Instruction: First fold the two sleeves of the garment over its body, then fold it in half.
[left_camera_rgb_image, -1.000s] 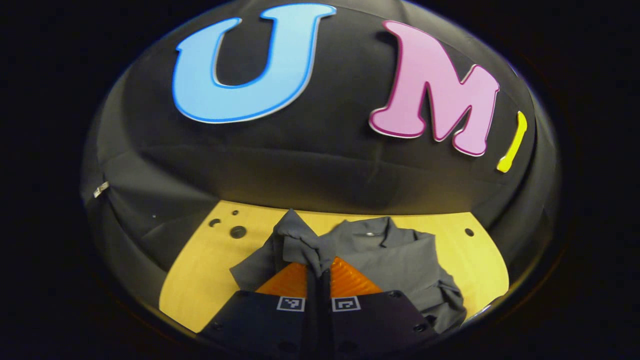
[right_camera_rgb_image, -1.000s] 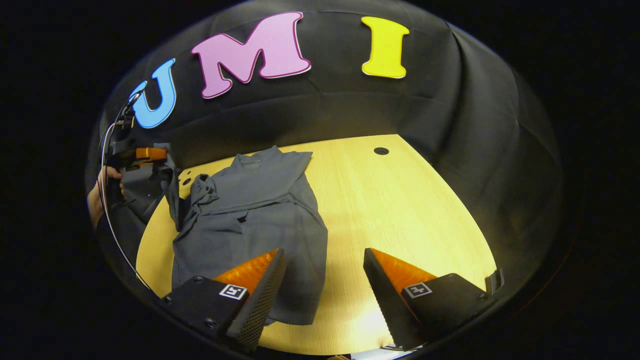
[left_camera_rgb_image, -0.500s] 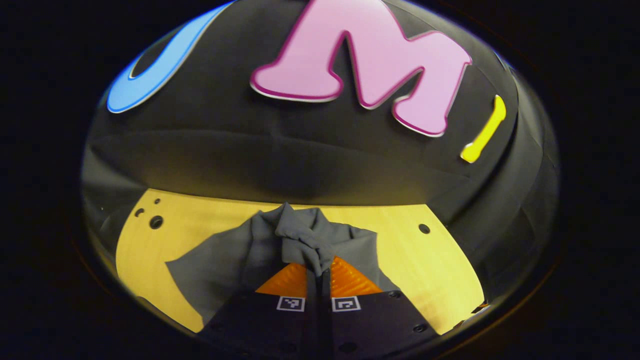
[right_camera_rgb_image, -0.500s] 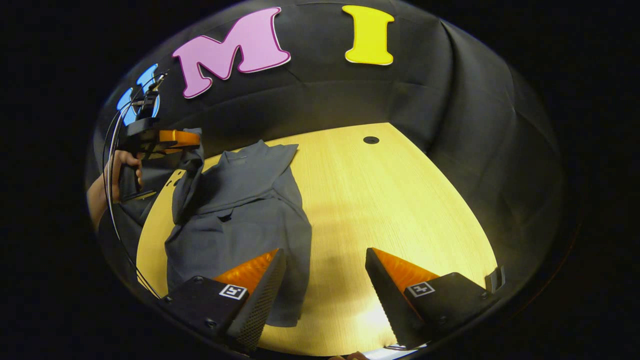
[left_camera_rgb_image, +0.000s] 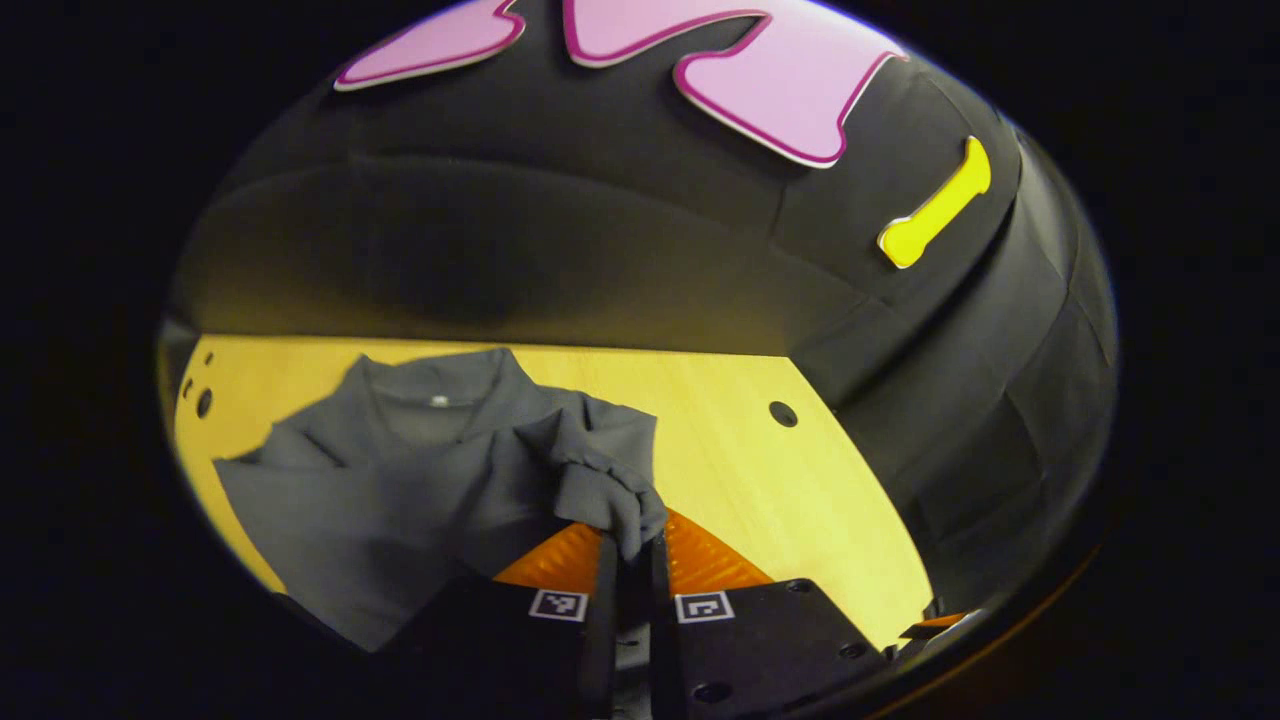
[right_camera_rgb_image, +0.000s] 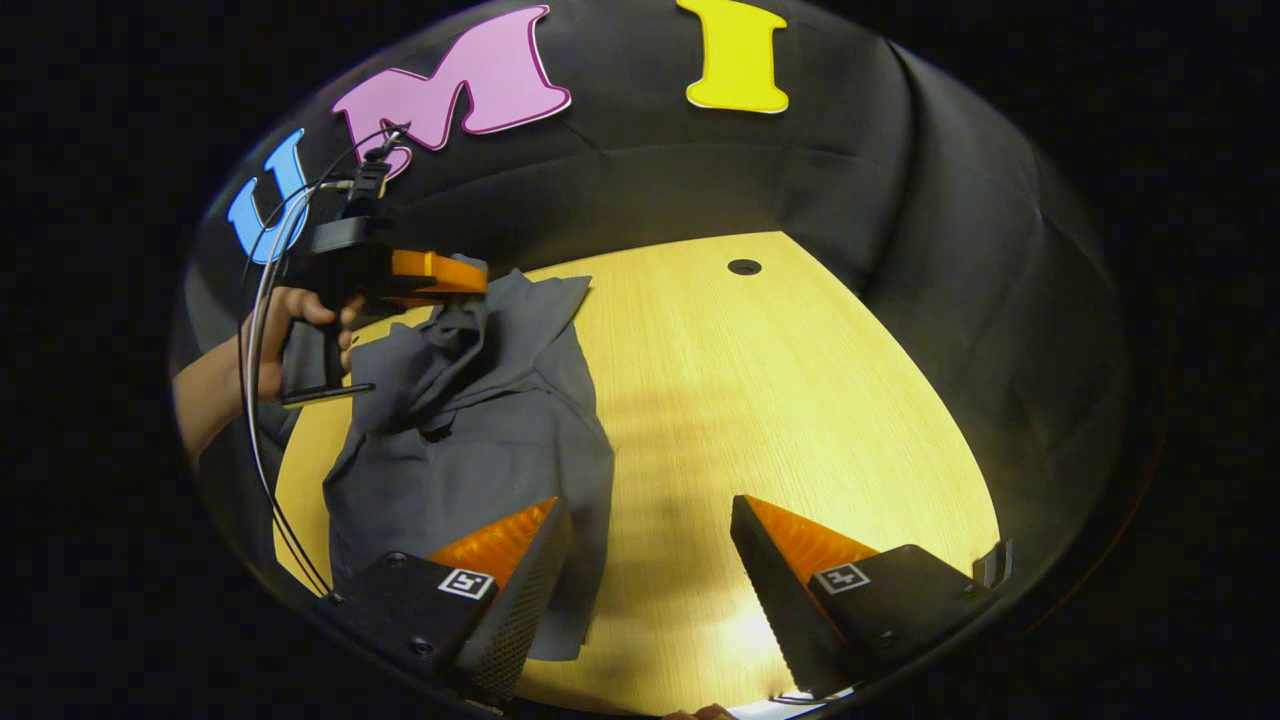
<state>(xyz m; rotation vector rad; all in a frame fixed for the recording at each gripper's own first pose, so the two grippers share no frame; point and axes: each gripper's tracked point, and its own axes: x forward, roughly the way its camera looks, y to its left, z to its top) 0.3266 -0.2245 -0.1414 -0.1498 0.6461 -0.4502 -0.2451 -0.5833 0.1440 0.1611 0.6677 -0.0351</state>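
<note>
Folding step: left hand-held gripper (left_camera_rgb_image: 628, 545) pinches the sleeve (left_camera_rgb_image: 590, 480), raised to carry it over the shirt (right_camera_rgb_image: 480, 450).
Right hand-held gripper (right_camera_rgb_image: 650, 560): spread, idle above the table (right_camera_rgb_image: 780, 400).

Matt grey cloth garment (right_camera_rgb_image: 480, 450), smooth pale wood-grain table (right_camera_rgb_image: 800, 400)

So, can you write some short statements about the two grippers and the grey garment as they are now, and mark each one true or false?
1. The left gripper is shut on a bunched sleeve. True.
2. The right gripper grips the garment. False: it is open, holding nothing.
3. The garment lies on a wooden table. True.
4. The garment is already folded in half. False: its body lies spread, the sleeve held above it.
</note>
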